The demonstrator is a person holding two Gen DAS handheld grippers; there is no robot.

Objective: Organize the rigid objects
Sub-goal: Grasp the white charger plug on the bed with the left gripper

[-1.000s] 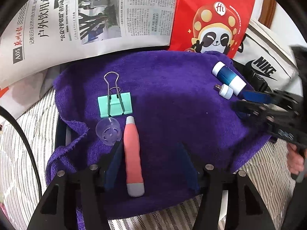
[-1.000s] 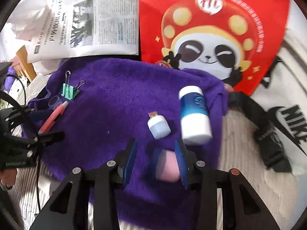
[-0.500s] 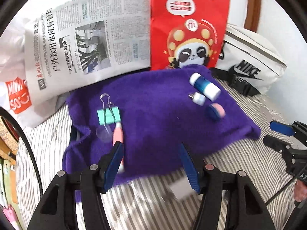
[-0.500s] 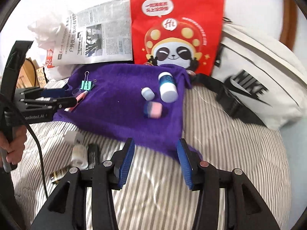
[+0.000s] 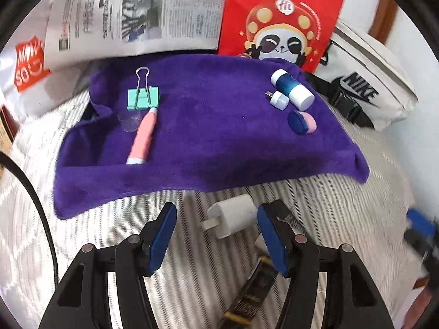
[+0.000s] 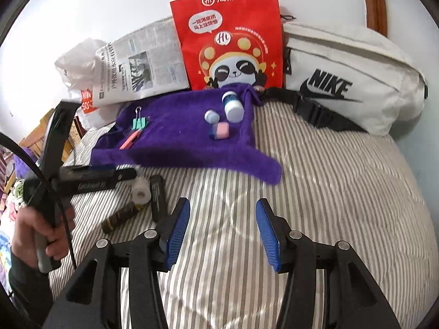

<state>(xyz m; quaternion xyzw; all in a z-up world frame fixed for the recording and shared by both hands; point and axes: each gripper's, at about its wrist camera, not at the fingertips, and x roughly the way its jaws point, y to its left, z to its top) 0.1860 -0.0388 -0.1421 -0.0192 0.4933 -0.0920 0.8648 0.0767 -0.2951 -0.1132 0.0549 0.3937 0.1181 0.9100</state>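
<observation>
A purple towel (image 5: 208,148) lies on the striped bed. On its left lie a green binder clip (image 5: 142,97), a clear cap (image 5: 129,120) and a pink pen-like tool (image 5: 142,137). On its right lie a blue-and-white bottle (image 5: 292,90), a small white USB piece (image 5: 278,100) and a blue-pink eraser (image 5: 301,122). My left gripper (image 5: 214,235) is open, with a white charger plug (image 5: 231,216) on the bed between its fingers. My right gripper (image 6: 222,233) is open and empty over bare bedding. The left gripper (image 6: 120,174) shows in the right wrist view.
A black flat bar (image 6: 159,197) and a dark brown-gold stick (image 6: 120,216) lie on the bed by the charger (image 6: 141,192). A red panda bag (image 6: 230,44), a newspaper (image 6: 140,65) and a white Nike bag (image 6: 351,76) stand behind the towel.
Both grippers pulled back from the towel. The right one let go of the blue-pink eraser, which now lies on the towel. The left one now hangs over the white charger on the bed.
</observation>
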